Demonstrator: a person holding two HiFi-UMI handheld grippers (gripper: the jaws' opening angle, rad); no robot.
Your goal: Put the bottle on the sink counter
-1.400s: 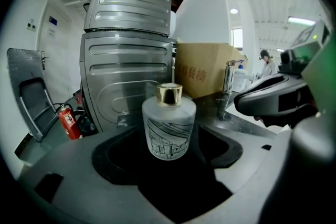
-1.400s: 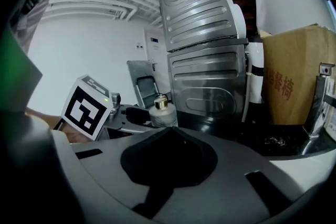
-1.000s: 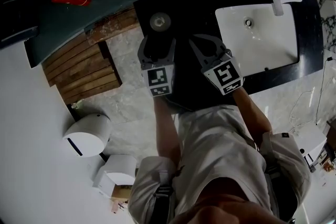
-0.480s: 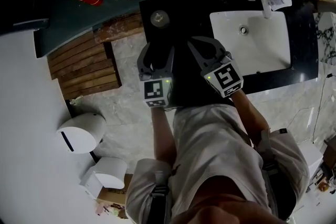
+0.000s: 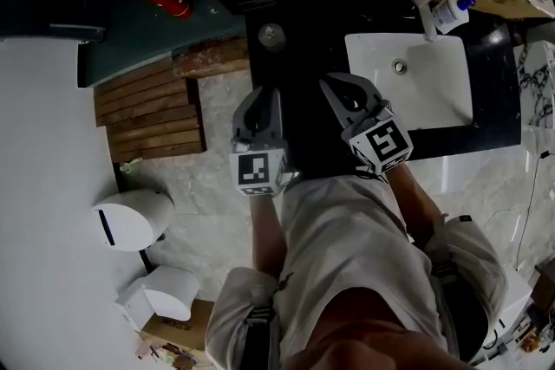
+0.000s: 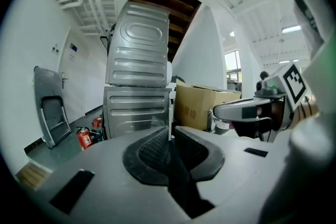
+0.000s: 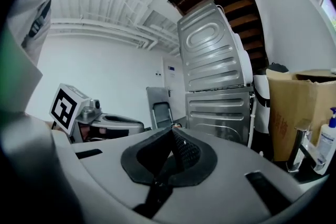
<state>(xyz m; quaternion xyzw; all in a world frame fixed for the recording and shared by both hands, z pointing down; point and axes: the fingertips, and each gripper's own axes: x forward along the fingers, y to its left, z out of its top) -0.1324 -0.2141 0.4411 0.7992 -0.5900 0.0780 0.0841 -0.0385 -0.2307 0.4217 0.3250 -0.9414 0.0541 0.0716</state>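
The bottle (image 5: 453, 10), white with a blue pump top, stands in the upper right of the head view. It sits on the dark surface (image 5: 499, 56) behind the white sink (image 5: 434, 91), just beside the tap (image 5: 423, 9). Neither gripper holds it, so it looks as if the bottle is already where the task wants it, or the job has not begun. The left gripper (image 5: 260, 93) has just been closing its jaws. They are now almost together, with only a thin slit and nothing between them. The right gripper (image 5: 336, 84) has its jaws pressed together and is empty too. If the bottle needs to be picked up, the right gripper is the nearer one. It should open wide first, come in level at the fat middle of the bottle, stay below the pump and keep away from the tap. Then it should squeeze gently and keep the bottle standing straight, because a tall bottle can tip over. Both grippers are in the middle of the head view, side by side and a little apart, in front of the person's chest. They point toward the top of the frame and tip down just a little. The marker cubes face up, and the arms are bent.
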